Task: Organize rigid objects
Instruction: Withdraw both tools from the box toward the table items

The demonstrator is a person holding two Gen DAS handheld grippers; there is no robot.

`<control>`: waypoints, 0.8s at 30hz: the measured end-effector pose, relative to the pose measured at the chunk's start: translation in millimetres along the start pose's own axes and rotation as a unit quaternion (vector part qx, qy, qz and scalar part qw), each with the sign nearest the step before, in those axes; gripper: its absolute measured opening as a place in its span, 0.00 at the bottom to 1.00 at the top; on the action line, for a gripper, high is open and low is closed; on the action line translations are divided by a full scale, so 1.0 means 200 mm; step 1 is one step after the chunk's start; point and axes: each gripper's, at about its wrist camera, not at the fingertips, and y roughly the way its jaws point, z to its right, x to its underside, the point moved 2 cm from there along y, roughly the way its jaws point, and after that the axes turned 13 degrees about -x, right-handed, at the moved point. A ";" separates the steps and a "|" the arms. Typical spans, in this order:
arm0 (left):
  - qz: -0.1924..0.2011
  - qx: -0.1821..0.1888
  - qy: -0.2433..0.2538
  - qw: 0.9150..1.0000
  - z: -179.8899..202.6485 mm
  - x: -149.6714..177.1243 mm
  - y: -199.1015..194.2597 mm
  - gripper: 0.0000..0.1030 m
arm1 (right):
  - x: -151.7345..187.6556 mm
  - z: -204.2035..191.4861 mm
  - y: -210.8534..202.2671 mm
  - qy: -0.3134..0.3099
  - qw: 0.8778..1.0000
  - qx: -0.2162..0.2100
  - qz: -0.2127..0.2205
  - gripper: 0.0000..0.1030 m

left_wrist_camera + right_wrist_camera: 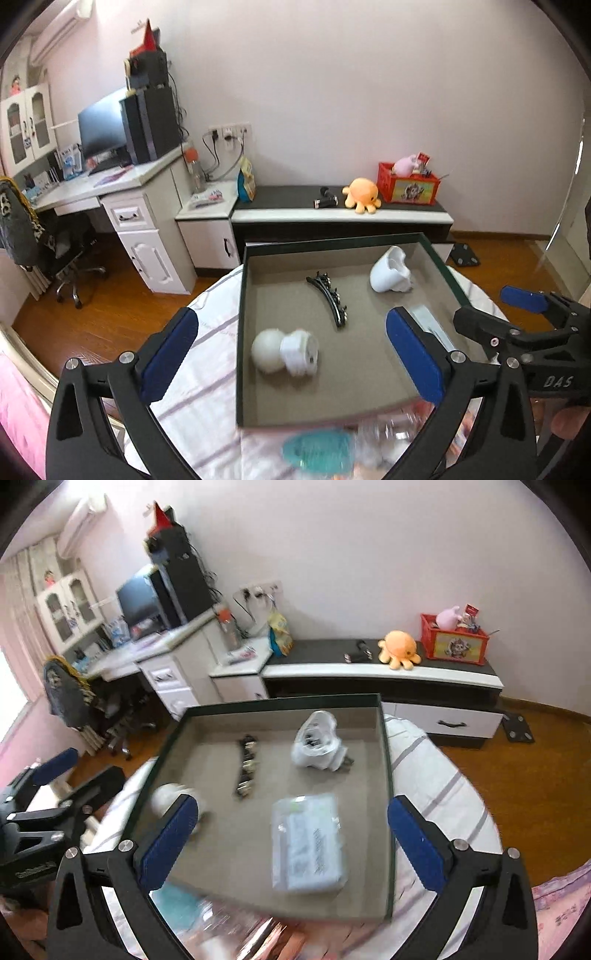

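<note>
Right now both of your grippers are spread wide and carry nothing — the left gripper (291,354) hangs over the near left part of the box (242,332), the right gripper (291,843) over its near middle. Four things already lie on the grey floor of the box: the white bulb (284,350) at the near left, the black hair clip (328,297) in the middle, the white plug adapter (391,271) toward the far right, and the flat plastic packet (306,847) at the near right.

What is left to sort sits just outside the near wall, on the striped cloth (207,387): a teal oval thing (317,452) and some clear or shiny pieces beside it, too blurred to name.

Watch three things. First, the bulb is round and lies loose — a knock from a blue finger pad (170,354), or a nudge to the box wall, would probably send it rolling into the clip. Second, the two grippers hang near each other, so reaching for the same pile at once could make them collide. Third, the near wall stands between the pile and the floor of the box; a low carry would likely catch on it and shove the box across the cloth.
</note>
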 end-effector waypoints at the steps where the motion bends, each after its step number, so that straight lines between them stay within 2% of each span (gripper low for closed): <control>1: 0.008 0.000 -0.006 1.000 -0.03 0.03 -0.07 1.00 | 0.04 -0.03 -0.06 0.004 1.000 -0.005 0.011 1.00; 8: 0.028 -0.006 -0.037 0.999 -0.13 0.23 -0.38 1.00 | 0.24 -0.18 -0.35 0.011 0.998 0.001 0.062 1.00; 16: 0.031 -0.015 -0.064 0.997 -0.19 0.46 -0.60 1.00 | 0.46 -0.32 -0.59 -0.008 0.995 0.014 0.095 1.00; 24: 0.023 -0.033 -0.078 0.996 -0.23 0.66 -0.76 1.00 | 0.68 -0.36 -0.69 0.003 0.996 0.015 0.091 1.00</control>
